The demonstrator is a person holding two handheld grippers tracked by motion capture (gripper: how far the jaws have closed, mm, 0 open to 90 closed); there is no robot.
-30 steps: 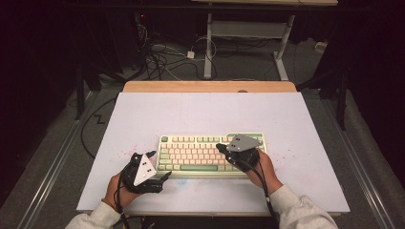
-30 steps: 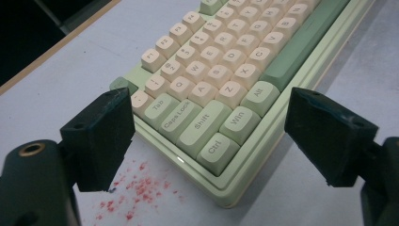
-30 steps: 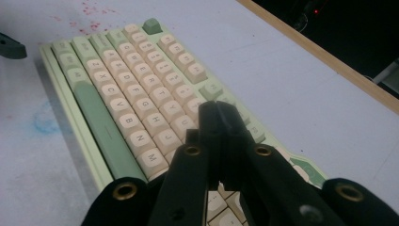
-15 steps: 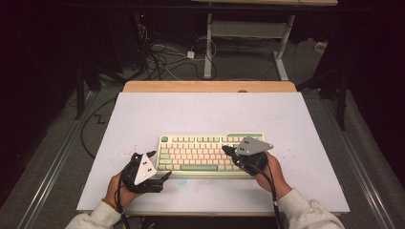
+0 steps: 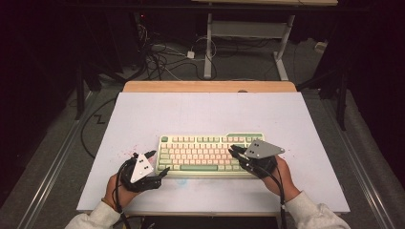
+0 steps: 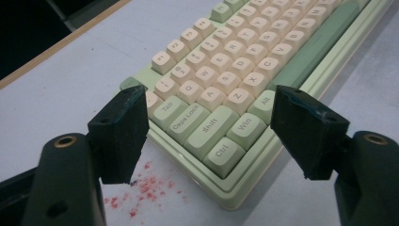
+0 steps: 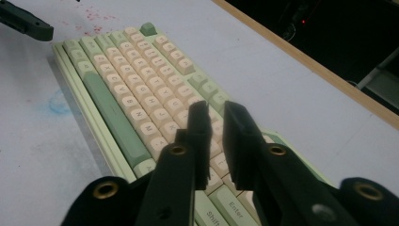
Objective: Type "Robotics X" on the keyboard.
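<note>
Both grippers at the keyboard, one at each end

I keep my left gripper [image 5: 155,168] wide, its jaws just now narrowing a little, framing the near left corner of the keyboard [image 5: 210,153] with nothing pinched, I judge to steady or take that corner. My right gripper [image 5: 237,153] hangs above the right-hand keys, jaws just now parting to a narrow, empty gap, probably slim so it meets one key. The keyboard lies flat near the front middle of the white table [image 5: 200,114].
</note>
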